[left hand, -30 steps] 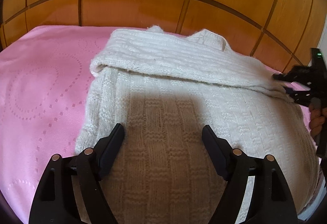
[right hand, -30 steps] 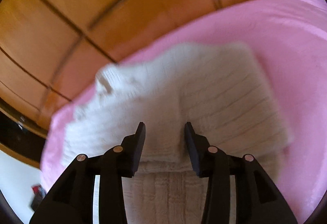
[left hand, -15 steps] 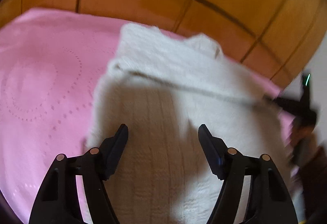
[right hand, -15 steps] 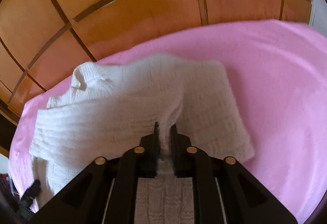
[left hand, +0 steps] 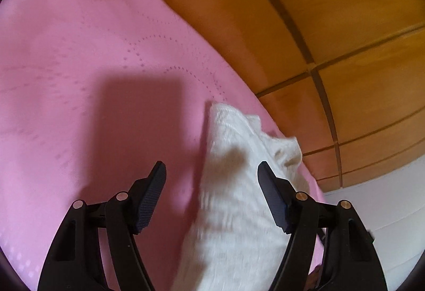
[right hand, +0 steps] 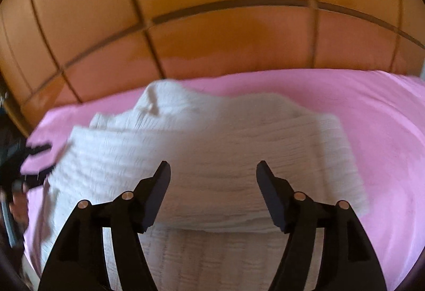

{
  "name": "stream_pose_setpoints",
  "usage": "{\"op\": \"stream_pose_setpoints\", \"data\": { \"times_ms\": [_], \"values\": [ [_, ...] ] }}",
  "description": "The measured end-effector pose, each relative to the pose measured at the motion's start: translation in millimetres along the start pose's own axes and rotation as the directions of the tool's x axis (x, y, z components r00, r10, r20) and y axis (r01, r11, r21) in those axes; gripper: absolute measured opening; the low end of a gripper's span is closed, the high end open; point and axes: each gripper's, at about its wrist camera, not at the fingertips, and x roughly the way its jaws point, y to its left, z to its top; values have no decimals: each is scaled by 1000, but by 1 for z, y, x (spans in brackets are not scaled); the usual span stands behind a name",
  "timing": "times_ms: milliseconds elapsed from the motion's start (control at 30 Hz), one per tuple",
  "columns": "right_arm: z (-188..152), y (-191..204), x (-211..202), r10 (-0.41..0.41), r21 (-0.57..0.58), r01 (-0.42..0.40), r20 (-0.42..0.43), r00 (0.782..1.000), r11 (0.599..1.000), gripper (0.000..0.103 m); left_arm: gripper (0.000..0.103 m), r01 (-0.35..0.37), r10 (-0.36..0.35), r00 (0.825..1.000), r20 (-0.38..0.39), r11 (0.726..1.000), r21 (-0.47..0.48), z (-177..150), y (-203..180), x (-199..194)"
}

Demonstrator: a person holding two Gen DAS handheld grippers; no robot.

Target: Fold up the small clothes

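The white knitted sweater (right hand: 212, 147) is lying on the pink bedspread (right hand: 358, 110) just in front of the wooden panelled headboard (right hand: 212, 25), with a sleeve folded across its upper part and the body still stretching toward the person. The right gripper (right hand: 212, 171) is opening its jaws above the folded band with nothing pinched between them, while the left gripper (left hand: 211, 174) is hanging open at the sweater's side edge, gripping nothing. To my eye, the next fold is calling for each gripper to be biting a bottom corner through every layer and carrying it up level.
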Motion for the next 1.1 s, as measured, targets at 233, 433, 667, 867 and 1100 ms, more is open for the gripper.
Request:
{"op": "stream_pose_setpoints", "data": {
  "times_ms": [233,433,667,867,1100],
  "values": [
    [-12,9,22,-14,-42,12,-43,999,999,72,20,89,-93,993,-75,994,-56,14,-4,32],
    [-25,17,23,-26,-94,24,-19,999,995,83,11,-35,2,991,137,971,238,-12,-57,-4],
    [-28,32,38,-96,-153,92,-21,995,984,91,21,-516,471,856,213,754,407,-23,-67,56],
    [-27,30,41,-80,-140,78,-13,997,987,92,54,-531,425,843,330,754,387,-50,-93,15],
    [-27,29,39,-72,-138,71,-3,997,988,92,59,-495,388,868,310,730,471,-98,-105,24]
  ]
}}
